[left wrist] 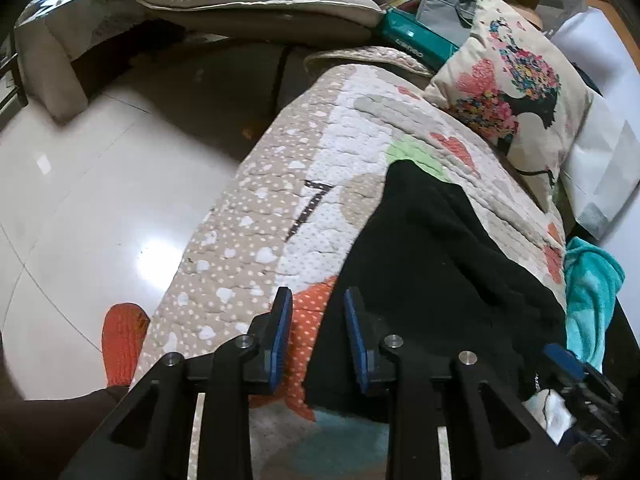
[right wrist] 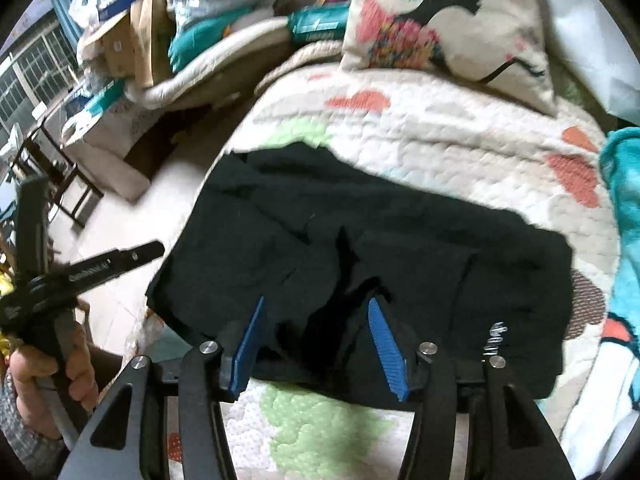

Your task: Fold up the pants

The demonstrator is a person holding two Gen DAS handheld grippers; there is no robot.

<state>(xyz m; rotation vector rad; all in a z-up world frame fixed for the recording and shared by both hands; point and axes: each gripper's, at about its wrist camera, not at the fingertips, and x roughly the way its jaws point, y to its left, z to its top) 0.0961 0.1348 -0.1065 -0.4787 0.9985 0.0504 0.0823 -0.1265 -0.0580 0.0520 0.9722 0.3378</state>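
Left wrist view: the left tool (left wrist: 316,300) hovers with its blue pads narrowly apart, gripping nothing, above the edge of the black pants (left wrist: 440,264); these lie on a heart-patterned quilt (left wrist: 256,216) beside a floral pillow (left wrist: 516,92); glossy tile floor (left wrist: 100,184) to the left.

Right wrist view: the right tool (right wrist: 316,312) stands moderately wide, empty, over the near edge of the pants (right wrist: 400,240), folded flat on the quilt (right wrist: 440,128); a hand (right wrist: 44,376) holds the other tool at left.

— What carries everything?
— A bed under a quilted cream cover (right wrist: 420,132) with hearts.
— And on it?
— Folded black fabric pants (right wrist: 360,240), a floral printed pillow (left wrist: 512,92), a crumpled turquoise towel (left wrist: 592,284).
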